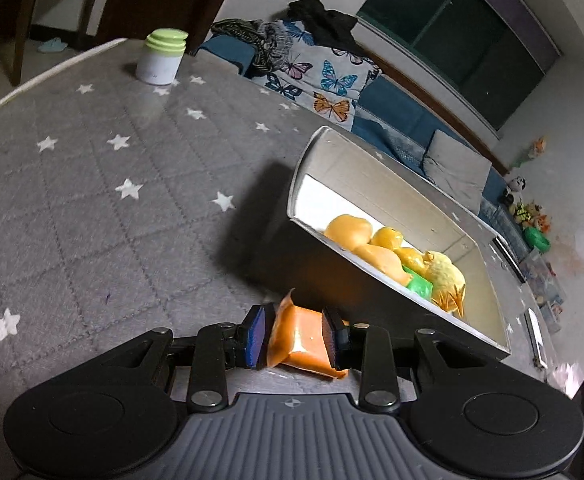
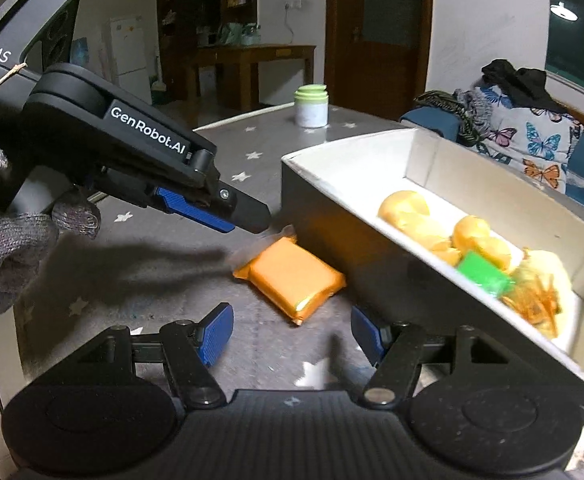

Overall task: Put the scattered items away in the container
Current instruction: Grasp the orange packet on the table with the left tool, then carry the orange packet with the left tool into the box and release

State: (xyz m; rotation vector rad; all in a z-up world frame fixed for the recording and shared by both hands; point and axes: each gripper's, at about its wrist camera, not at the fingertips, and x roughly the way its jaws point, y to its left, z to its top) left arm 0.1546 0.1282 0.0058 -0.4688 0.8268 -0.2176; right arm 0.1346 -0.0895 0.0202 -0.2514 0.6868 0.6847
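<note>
A jar with a green lid stands far on the starred mat. The left gripper has its jaws closed on an orange packet, glossy and flat, lying just beside the box. The right gripper hangs half open and empty. The box holds yellow toys.

In the right wrist view, the left gripper carries white lettering on its black body: "GenRobot.AI" along the arm near the fingers, and farther back, on the handle at the far left, "DAS" with small print beneath reading "Data Acquisition System".
</note>
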